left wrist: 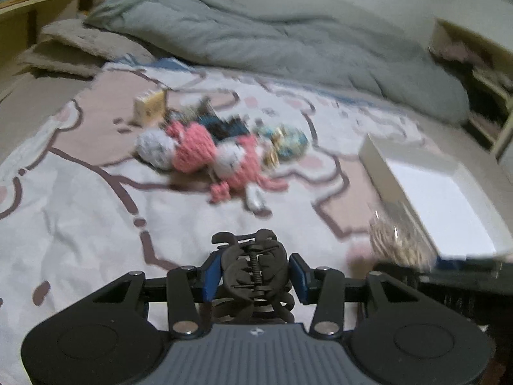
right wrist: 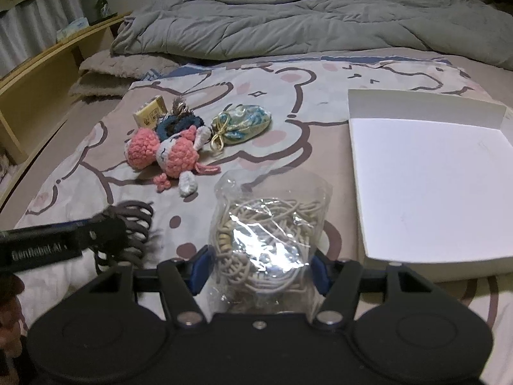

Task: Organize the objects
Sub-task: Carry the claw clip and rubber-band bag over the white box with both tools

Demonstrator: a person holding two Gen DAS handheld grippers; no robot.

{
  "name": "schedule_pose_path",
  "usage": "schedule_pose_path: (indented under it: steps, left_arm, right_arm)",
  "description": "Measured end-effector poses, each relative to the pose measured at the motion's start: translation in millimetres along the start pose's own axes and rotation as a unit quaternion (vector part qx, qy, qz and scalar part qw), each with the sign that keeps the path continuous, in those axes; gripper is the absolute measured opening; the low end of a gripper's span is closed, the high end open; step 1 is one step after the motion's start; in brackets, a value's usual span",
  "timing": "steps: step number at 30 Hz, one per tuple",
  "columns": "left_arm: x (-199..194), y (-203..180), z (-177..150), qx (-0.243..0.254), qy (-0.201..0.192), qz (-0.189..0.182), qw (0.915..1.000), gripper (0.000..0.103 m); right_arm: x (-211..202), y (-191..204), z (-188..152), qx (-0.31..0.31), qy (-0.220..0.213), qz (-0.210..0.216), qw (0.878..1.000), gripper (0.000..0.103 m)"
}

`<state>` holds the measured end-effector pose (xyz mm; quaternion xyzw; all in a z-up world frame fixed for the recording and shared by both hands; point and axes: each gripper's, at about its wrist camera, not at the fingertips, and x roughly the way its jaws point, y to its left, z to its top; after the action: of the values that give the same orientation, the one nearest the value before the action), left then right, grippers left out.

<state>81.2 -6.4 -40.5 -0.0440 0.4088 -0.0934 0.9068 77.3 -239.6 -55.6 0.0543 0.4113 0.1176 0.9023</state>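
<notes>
My left gripper [left wrist: 255, 276] is shut on a black hair claw clip [left wrist: 253, 269], held above the bedsheet; the clip also shows in the right wrist view [right wrist: 128, 224]. My right gripper [right wrist: 259, 268] is shut on a clear plastic bag of beige cords [right wrist: 266, 234], which also shows in the left wrist view [left wrist: 397, 240]. A white open box [right wrist: 429, 192] lies on the bed to the right. A pile sits at the middle left: a pink and white crochet toy [right wrist: 170, 154], a blue scrunchie [right wrist: 176, 123], a patterned pouch [right wrist: 243, 126] and a small yellow box [right wrist: 150, 114].
A grey duvet [right wrist: 288, 22] is bunched across the back of the bed. A wooden headboard shelf [right wrist: 38, 77] runs along the left with a bottle [right wrist: 101, 3] on it. Folded beige blankets [right wrist: 109, 73] lie at the back left.
</notes>
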Motion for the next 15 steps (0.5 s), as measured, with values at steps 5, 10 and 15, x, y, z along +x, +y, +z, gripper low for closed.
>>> schedule_pose_path:
  steps: [5,10,15]
  left_arm:
    - [4.4,-8.9,-9.5,0.002,0.001,0.043,0.9991,0.048]
    - [5.7,-10.7,-17.2,-0.014,0.006,0.061,0.9980,0.048]
    - [5.1,-12.0,-15.4,-0.026,-0.006,0.070,0.9972,0.047]
  right_arm:
    - [3.7,0.5,-6.4,0.003,0.008,-0.003,1.000,0.063]
    - [7.1,0.9,-11.6,0.005,0.011,-0.007,1.000,0.063]
    - [7.8,-0.6,-13.4,0.006,0.011,-0.006,1.000,0.063]
